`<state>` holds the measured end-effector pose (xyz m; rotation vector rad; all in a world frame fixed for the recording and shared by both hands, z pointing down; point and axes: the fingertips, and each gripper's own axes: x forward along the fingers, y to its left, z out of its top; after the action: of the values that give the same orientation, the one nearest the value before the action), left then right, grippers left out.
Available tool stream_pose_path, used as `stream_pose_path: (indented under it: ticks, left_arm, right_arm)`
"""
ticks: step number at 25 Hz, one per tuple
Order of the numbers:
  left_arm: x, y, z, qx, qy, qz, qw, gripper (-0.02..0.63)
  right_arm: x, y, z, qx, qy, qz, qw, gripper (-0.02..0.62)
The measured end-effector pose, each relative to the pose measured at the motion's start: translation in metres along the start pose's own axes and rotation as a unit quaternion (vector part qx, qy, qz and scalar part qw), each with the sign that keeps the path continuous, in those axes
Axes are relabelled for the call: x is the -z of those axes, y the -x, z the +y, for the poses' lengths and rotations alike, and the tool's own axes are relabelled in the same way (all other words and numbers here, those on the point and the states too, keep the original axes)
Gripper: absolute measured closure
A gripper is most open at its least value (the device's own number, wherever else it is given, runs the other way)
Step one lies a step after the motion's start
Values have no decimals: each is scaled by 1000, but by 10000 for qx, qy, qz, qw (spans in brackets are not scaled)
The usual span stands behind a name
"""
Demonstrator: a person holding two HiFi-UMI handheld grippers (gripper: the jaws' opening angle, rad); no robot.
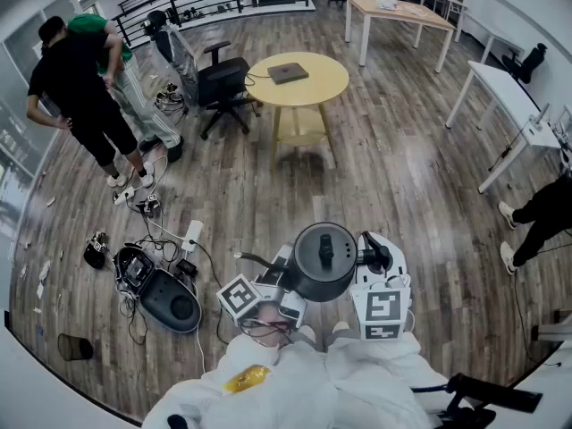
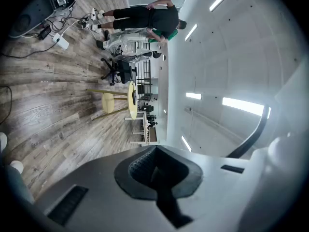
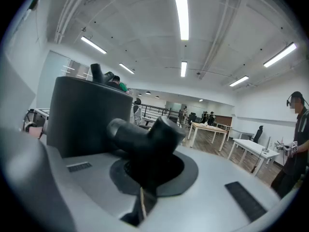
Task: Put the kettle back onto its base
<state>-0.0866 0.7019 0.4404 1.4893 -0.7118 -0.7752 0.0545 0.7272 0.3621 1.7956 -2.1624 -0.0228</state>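
I hold a dark grey kettle with a black lid knob in the air above the wooden floor, close in front of me. My right gripper is shut on its black handle, and the kettle's body fills the left of the right gripper view. My left gripper sits just left of the kettle; its jaws are together with nothing between them. A dark flat object lies on the round yellow table ahead; I cannot tell whether it is the base.
A black office chair stands left of the yellow table. Cables, a power strip and a black device lie on the floor at the left. A person stands at the far left. White tables line the right side.
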Motion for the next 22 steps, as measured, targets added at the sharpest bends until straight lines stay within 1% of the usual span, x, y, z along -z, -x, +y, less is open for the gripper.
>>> stream_pose_path:
  ticks: [4, 11, 15, 22]
  left_arm:
    - [-13, -4, -6, 53, -15, -32, 10000, 611]
    - [-31, -13, 5, 3, 58, -80, 10000, 611]
    - [-44, -33, 5, 2, 49, -151, 9999, 611]
    - [-78, -77, 9, 33, 69, -356, 9993, 611]
  right_arm:
    - [-9, -11, 5, -5, 22, -1, 10000, 583]
    - [-8, -34, 11, -15, 38, 22, 10000, 583]
    - [-14, -58, 4, -40, 54, -2, 10000, 583]
    - [-26, -117, -8, -236, 104, -72, 9996, 583]
